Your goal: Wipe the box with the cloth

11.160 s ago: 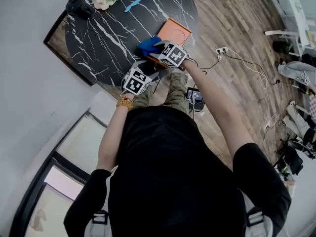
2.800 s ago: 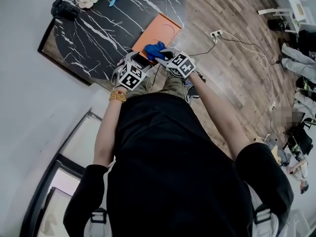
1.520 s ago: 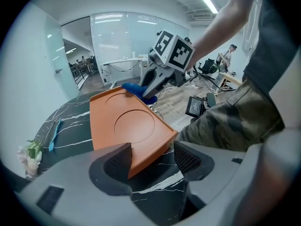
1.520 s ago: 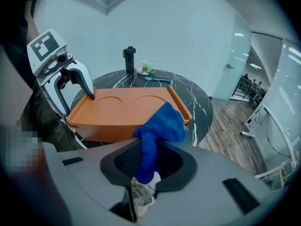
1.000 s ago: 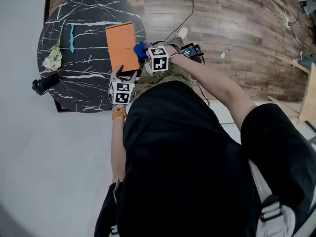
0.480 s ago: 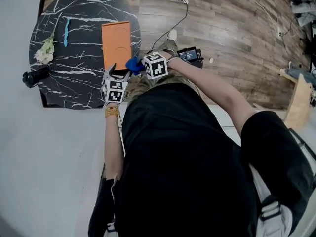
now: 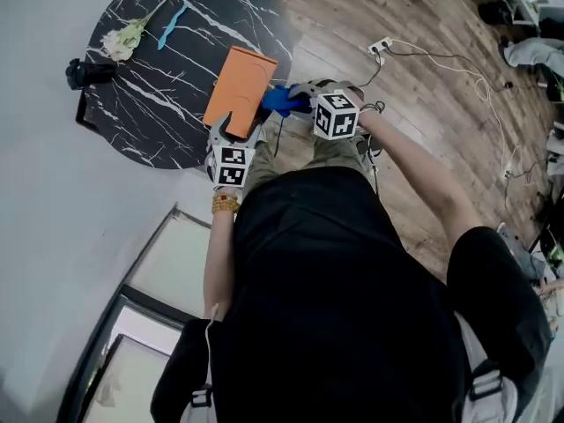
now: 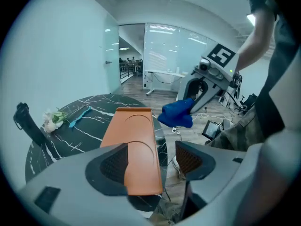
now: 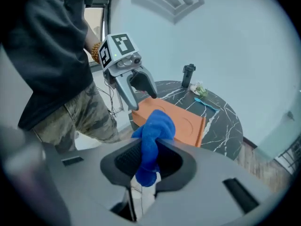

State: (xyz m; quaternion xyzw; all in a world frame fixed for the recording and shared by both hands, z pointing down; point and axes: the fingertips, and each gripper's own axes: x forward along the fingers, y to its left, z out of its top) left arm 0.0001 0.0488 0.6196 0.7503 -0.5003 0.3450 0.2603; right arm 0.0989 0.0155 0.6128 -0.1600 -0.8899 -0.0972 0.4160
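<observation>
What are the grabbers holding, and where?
Right gripper pinches the cloth by its bunched middle. Left gripper holds nothing; its jaws are opening, the box end between them.

The right gripper pinches a bunched blue cloth between its jaws. Beyond it, a flat orange rectangular box lies on a round black marble-veined table — the left gripper hangs over the box's near end, jaws opening, nothing between them.

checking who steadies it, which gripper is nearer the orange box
Left. The left gripper hovers over the box, at its near end, jaws opening astride it; the right gripper holds the blue cloth off its right side.
</observation>
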